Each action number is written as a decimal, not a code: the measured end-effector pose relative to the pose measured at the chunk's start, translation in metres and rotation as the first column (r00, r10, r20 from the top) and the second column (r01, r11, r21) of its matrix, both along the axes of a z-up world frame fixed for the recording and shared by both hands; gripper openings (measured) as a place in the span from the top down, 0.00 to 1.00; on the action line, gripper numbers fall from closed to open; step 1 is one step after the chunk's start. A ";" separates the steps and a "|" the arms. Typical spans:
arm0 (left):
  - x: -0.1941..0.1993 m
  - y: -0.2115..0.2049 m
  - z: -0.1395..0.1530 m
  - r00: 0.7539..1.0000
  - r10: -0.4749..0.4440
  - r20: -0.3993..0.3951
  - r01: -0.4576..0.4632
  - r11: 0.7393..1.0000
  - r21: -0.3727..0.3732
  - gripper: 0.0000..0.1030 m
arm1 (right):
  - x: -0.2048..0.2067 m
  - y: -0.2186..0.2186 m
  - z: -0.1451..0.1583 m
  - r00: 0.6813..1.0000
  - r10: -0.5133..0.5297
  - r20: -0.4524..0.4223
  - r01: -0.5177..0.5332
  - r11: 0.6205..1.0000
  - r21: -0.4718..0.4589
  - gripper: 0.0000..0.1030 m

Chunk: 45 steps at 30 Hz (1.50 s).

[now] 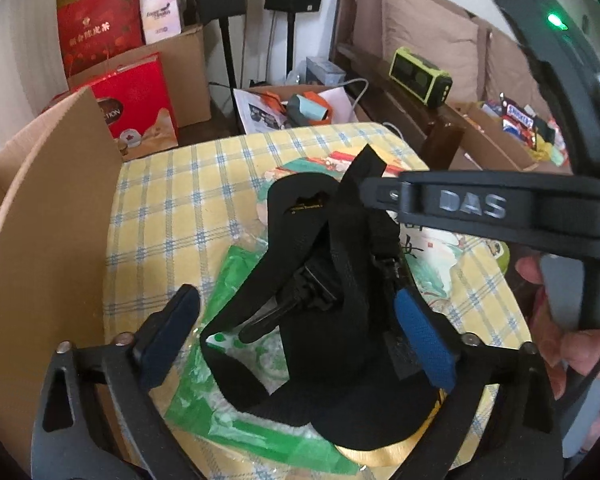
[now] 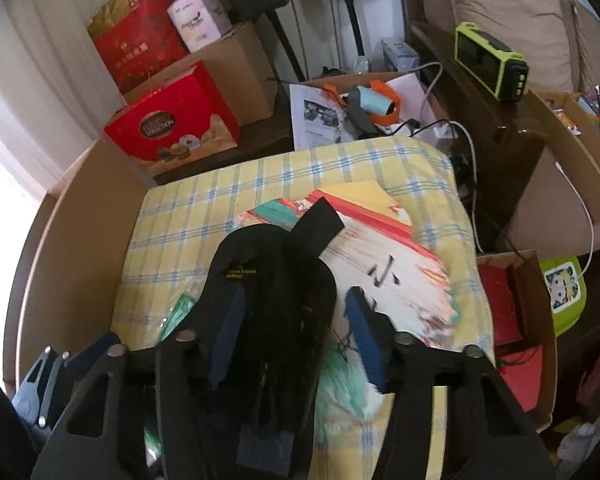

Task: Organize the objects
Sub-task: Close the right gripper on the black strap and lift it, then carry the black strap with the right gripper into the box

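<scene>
A black padded strap brace [image 1: 324,280] with webbing and a buckle lies bunched on a table with a yellow checked cloth [image 1: 168,216]. My left gripper [image 1: 300,328] is open, its blue pads on either side of the brace. In the right wrist view the brace [image 2: 276,280] lies between my right gripper's [image 2: 292,328] open fingers; the left pad touches it and the right pad stands apart. The right gripper's body also shows in the left view [image 1: 500,208]. Under the brace lie a green plastic packet [image 1: 236,420] and a colourful printed paper [image 2: 384,232].
A cardboard wall [image 1: 52,240] borders the table's left side. Red gift boxes [image 2: 172,120] and cardboard boxes stand behind. An open box with tools [image 2: 360,104] sits beyond the far edge. A dark wooden sofa arm with a green radio [image 2: 492,60] is at right.
</scene>
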<state>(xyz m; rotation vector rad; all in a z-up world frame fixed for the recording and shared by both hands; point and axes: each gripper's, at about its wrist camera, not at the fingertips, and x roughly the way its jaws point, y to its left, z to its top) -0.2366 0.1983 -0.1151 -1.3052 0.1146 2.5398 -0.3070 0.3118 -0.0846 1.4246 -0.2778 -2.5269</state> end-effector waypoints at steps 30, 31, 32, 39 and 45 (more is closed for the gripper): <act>0.026 -0.031 0.106 0.995 -0.061 -0.075 0.076 0.972 0.220 0.88 | 0.052 -0.022 0.102 0.972 0.093 -0.215 -0.102 0.994 -0.034 0.93; 0.027 -0.033 0.113 0.995 -0.064 -0.083 0.081 0.971 0.226 0.88 | 0.056 -0.027 0.112 0.968 0.104 -0.230 -0.114 0.993 -0.029 0.93; 0.030 -0.037 0.122 0.994 -0.064 -0.093 0.084 0.968 0.235 0.87 | 0.060 -0.029 0.117 0.965 0.111 -0.238 -0.120 0.992 -0.028 0.93; 0.044 -0.064 0.166 0.988 -0.050 -0.146 0.086 0.965 0.249 0.88 | 0.086 -0.055 0.159 0.939 0.173 -0.298 -0.183 0.983 -0.005 0.93; 0.057 -0.096 0.187 0.985 -0.017 -0.172 0.058 0.969 0.240 0.88 | 0.102 -0.085 0.181 0.920 0.230 -0.317 -0.242 0.970 0.003 0.93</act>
